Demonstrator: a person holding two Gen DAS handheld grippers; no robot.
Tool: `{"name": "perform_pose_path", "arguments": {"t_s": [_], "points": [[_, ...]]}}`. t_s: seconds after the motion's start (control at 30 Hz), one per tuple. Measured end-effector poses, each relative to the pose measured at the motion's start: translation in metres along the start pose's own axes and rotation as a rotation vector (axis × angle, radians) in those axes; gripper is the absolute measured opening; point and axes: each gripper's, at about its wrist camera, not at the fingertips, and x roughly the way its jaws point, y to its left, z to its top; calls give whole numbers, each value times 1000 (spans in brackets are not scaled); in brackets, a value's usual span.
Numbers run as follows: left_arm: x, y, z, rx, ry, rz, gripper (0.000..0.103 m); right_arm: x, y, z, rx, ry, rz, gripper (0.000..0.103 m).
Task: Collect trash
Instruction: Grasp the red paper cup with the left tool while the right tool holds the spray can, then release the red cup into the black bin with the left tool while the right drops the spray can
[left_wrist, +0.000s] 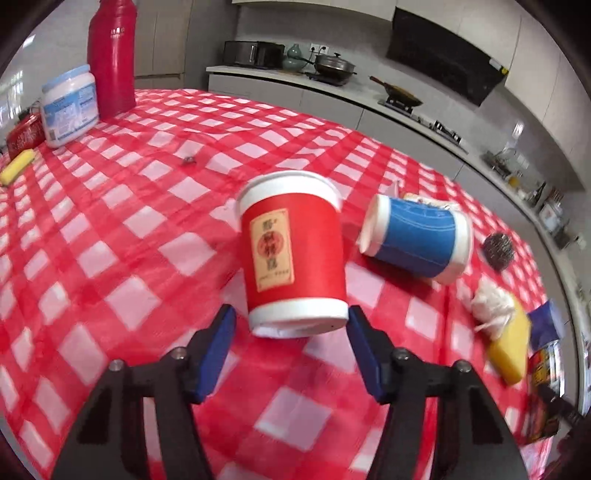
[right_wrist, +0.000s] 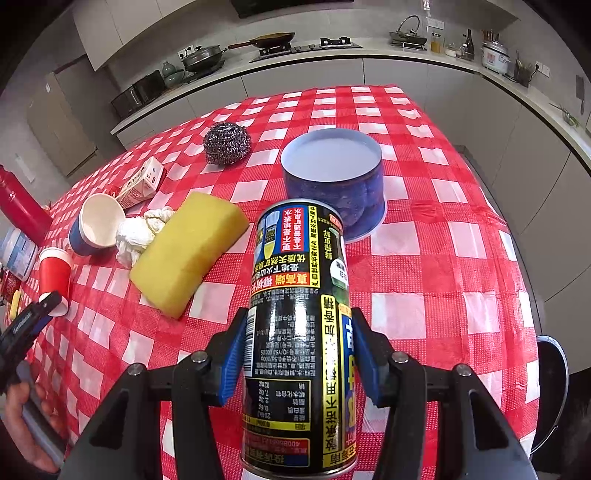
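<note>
I have the right gripper (right_wrist: 299, 354) clamped on a black can (right_wrist: 299, 332), its blue pads pressed against both sides of the can's middle, so it hangs tilted above the checked tablecloth (right_wrist: 443, 258) ready to be carried off as trash.

My left gripper (left_wrist: 291, 350) is at the red cup (left_wrist: 293, 254). The cup's base sits between the two blue pads; the pad on the picture's right looks to touch the base rim, the other stands just apart, so I judge the jaws not yet gripping. The cup is tipped, mouth away from me, likely so I can take it by the narrow end.

The red cup is paper, white-rimmed, with a tan label of printed characters, and looks light and easily crushed. Just beside the red cup lies a blue cup (left_wrist: 415, 240) on its side. Beyond the blue cup are a crumpled tissue (left_wrist: 487, 304), a yellow sponge (left_wrist: 511, 347) and a steel scourer (left_wrist: 498, 251).
</note>
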Motion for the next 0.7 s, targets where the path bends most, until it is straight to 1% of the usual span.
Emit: {"name": "perform_pose_path", "arguments": {"t_s": [0.03,0.07,0.1,0.13,0.17,0.23,0.3,0.33,0.37,0.43,0.6,0.7], "points": [[1,-3,3,23,-9,1,72,0,0,0,-3,0,-1,55],[1,-5,5,34,-19,32,81,0,1,0,-6,2,-3,55],[1,-8,8,38,-35,48,84,0,1,0,-5,5,-2,55],[4,-7,15,33,-45,45,87,0,1,1,1,7,5,55],[6,-9,20,26,-50,44,88,1,1,1,7,9,7,55],[12,-15,29,43,-53,51,88,1,2,1,4,15,4,55],[21,-22,35,90,-41,87,88,1,2,2,0,16,1,55],[28,-23,38,103,-19,83,85,1,2,1,1,21,-1,55],[29,-22,36,107,-12,76,65,1,2,1,2,23,-2,55],[28,-21,35,123,-20,83,59,1,2,0,4,24,-4,55],[10,-25,26,167,-56,75,57,0,1,-1,12,25,-13,57],[6,-29,20,197,-61,77,57,4,5,1,-5,36,-40,59]]}}
